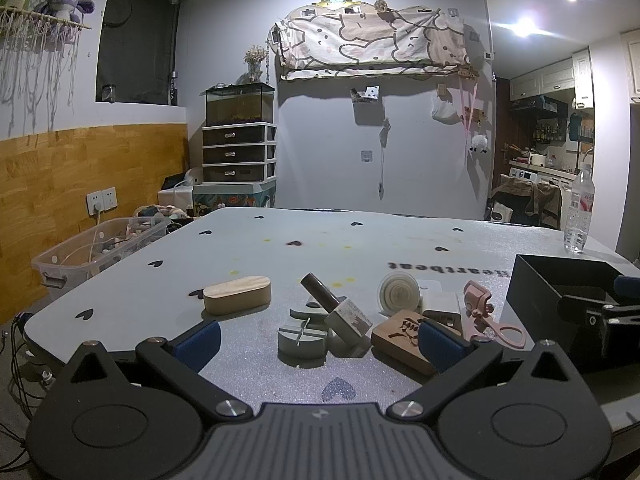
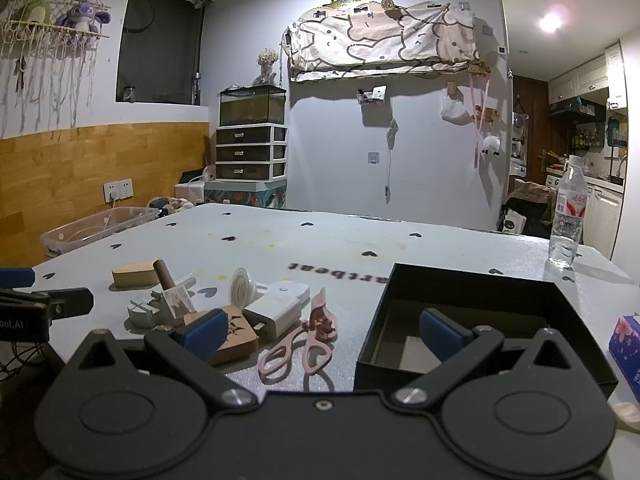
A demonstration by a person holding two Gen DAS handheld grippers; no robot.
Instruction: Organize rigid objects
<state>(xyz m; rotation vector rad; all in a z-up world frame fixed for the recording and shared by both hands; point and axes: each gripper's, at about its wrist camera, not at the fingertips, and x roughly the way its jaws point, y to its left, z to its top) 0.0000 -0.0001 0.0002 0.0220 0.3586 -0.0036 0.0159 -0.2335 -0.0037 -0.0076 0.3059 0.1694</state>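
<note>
The room is dim, lit mainly by two ceiling spotlights [image 1: 526, 26] at upper right that flare into starburst glare with a pinkish halo in the right wrist view. The bench [image 1: 360, 236] catches a pale sheen at its far edge, and small things on it cast short, soft shadows toward the camera. The hanging cloth [image 2: 384, 40] throws a broad shadow on the wall. Fisheye bending curves walls and darkens corners. Focus is fairly even, grain noticeable.
</note>
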